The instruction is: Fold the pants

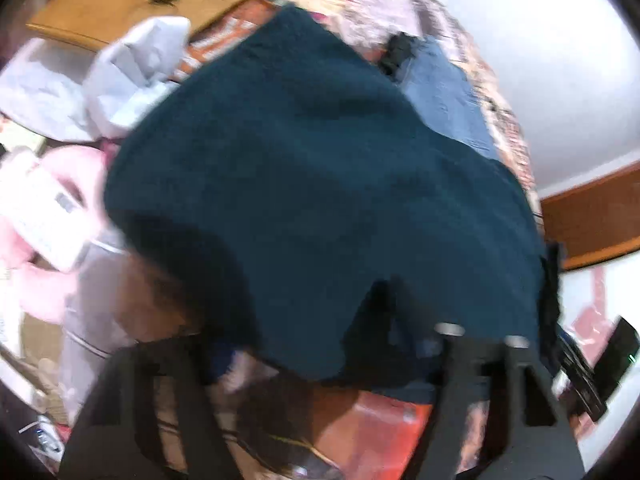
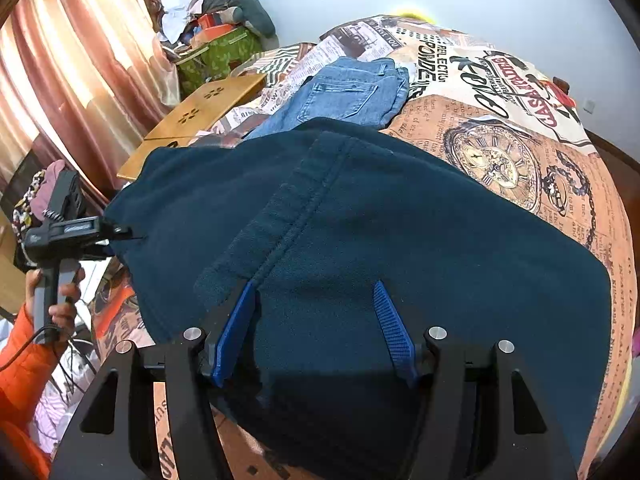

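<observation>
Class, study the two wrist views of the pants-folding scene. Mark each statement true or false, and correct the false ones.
1. The dark teal fleece pants lie on a bedspread printed with newsprint and a pocket watch. True.
2. The right gripper is clamped shut on a sock. False: its blue fingers stand apart over the pants.
3. Blue jeans lie beyond the teal pants. True.
4. The left gripper is held by a bare arm. False: the sleeve is orange.

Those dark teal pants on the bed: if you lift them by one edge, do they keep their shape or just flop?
The dark teal pants would probably flop: they drape softly over the bed. The fleecy surface looks grippy, unlikely to slip from the right gripper. Thick fabric suggests moderate weight.
</observation>
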{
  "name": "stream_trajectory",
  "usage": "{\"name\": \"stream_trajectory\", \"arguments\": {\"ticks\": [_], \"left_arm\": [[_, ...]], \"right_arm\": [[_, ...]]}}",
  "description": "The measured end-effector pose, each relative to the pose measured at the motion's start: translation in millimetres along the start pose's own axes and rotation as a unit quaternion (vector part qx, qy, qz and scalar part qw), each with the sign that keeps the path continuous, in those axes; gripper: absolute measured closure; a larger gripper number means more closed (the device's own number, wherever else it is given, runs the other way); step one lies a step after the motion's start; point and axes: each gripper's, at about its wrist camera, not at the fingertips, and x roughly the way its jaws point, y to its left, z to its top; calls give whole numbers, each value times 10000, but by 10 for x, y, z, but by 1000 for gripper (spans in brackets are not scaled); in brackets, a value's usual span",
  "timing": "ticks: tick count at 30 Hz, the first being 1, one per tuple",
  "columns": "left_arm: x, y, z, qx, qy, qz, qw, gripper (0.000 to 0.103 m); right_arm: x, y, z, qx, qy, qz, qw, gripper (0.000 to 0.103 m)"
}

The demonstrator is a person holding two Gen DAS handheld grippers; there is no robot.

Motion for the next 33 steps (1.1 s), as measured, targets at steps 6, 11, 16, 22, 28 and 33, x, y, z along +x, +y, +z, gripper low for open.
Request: {"name": "stream_trajectory", "arguments": {"ticks": [6, 11, 16, 22, 28, 33], "left_arm": [[-79, -22, 75, -133, -76, 171, 9997, 71], [-383, -392, 105, 383, -682, 551, 9954, 79], [-835, -915, 170, 1125, -1350, 683, 9821, 83], [-1163, -1640, 210, 1900, -1723, 431, 9656, 90], [-1351, -2365, 141, 2501, -1920, 244, 9487, 91], [-1365, -2937, -50, 3060, -1991, 190, 9308, 91]], "right_arm": [[-8, -5, 12, 25, -18, 58, 10000, 45], [-97, -72, -10, 177, -50, 186, 9997, 45], [-310, -228, -83, 426, -235, 158, 9987, 45], [-707, -547, -260, 748, -574, -173, 9954, 45], [-1010, -986, -535, 1169, -741, -708, 9878, 44], [-1044, -1240, -794, 1490, -652, -845, 9831, 44]]}}
